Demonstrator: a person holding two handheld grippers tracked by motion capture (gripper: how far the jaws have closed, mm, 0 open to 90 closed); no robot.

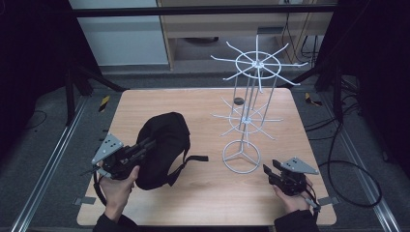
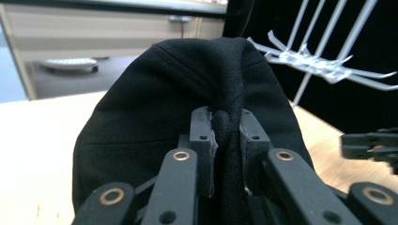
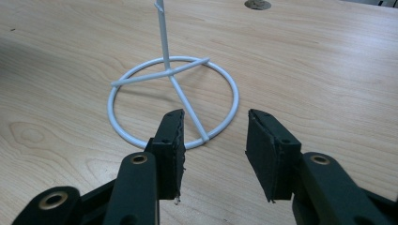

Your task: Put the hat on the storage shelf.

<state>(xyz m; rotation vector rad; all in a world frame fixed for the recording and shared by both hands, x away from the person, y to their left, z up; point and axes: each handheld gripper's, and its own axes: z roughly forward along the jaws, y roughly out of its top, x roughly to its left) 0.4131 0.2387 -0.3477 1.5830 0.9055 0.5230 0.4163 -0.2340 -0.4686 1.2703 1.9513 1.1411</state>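
A black cap (image 1: 162, 145) lies on the left half of the wooden table (image 1: 203, 193), its strap trailing right. My left gripper (image 1: 145, 145) is shut on a fold of the cap's fabric; in the left gripper view the pinched cloth (image 2: 227, 124) bulges between the jaws of that gripper (image 2: 226, 121). A white wire rack (image 1: 249, 87) with two tiers of radiating hooks stands right of centre on a ring base (image 1: 241, 156). My right gripper (image 1: 270, 169) sits near the front right, open and holding nothing. In the right gripper view it (image 3: 215, 126) points at the ring base (image 3: 172, 96).
A small dark round disc (image 1: 238, 101) is set in the table behind the rack. Metal frame rails run along both sides of the table, and cables lie on the floor to the right. A cabinet stands beyond the far edge.
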